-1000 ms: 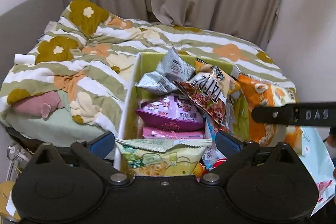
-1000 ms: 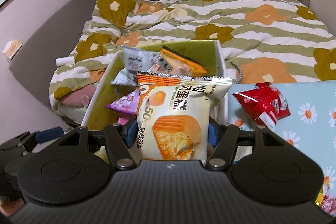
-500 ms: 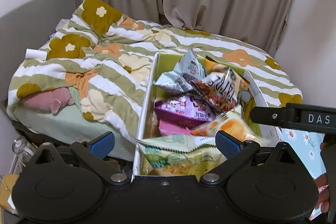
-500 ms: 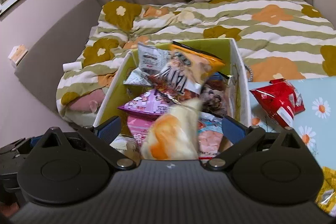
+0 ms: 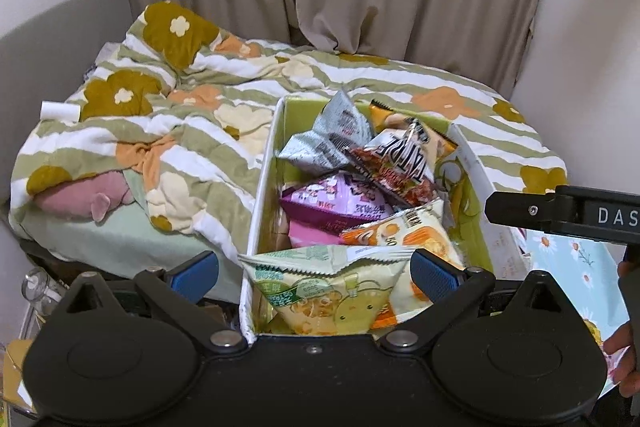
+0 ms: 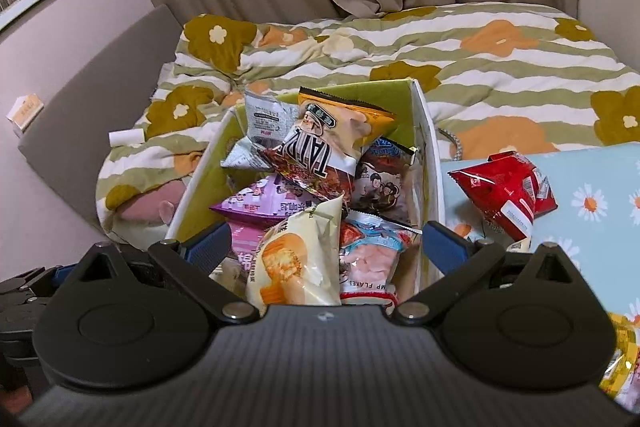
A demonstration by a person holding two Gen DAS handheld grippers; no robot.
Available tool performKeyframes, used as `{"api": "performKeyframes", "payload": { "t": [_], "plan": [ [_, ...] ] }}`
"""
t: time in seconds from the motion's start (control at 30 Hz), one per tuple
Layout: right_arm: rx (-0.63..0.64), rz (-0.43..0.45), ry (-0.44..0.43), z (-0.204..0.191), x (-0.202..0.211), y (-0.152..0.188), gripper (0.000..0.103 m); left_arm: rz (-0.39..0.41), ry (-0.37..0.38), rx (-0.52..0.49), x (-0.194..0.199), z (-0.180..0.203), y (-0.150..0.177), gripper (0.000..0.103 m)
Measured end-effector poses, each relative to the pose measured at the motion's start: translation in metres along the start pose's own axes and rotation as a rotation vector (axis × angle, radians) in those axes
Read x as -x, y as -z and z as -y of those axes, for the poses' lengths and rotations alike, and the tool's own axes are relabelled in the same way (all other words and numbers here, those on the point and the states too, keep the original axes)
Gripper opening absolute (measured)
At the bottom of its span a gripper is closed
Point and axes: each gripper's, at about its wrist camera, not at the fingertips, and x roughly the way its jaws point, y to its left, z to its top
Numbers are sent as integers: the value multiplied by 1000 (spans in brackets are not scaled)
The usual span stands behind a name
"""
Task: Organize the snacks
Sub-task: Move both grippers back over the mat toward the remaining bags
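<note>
right claw point(image 6: 326, 247) released, jaws spread wide, holding nothing; the cake packet point(image 6: 296, 259) lies directly ahead between them inside the snack box point(image 6: 430, 147). left claw point(image 5: 314, 269) released above the box's near end. red packet point(image 6: 506, 191) lies right of the right claw on the floral surface point(image 6: 600, 187)

Daisy-print blue tabletop point(image 6: 592, 227) with red snack packet point(image 6: 508, 187), beside the green-lined snack box point(image 6: 430, 147).

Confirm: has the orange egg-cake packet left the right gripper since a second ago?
Yes. The egg-cake packet dropped from the now open right gripper and lies inside the green storage box, on the other snacks.
</note>
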Motion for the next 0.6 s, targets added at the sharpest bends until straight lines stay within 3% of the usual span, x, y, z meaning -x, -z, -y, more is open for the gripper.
{"api": "performKeyframes", "payload": {
  "t": [0.23,0.6],
  "plan": [
    [11,34,6,17,35,-7,103,56,23,-39,20,34,-5,103],
    [-25,92,112,111,115,-1,103,92,104,-141,37,131,4,103]
  ]
}}
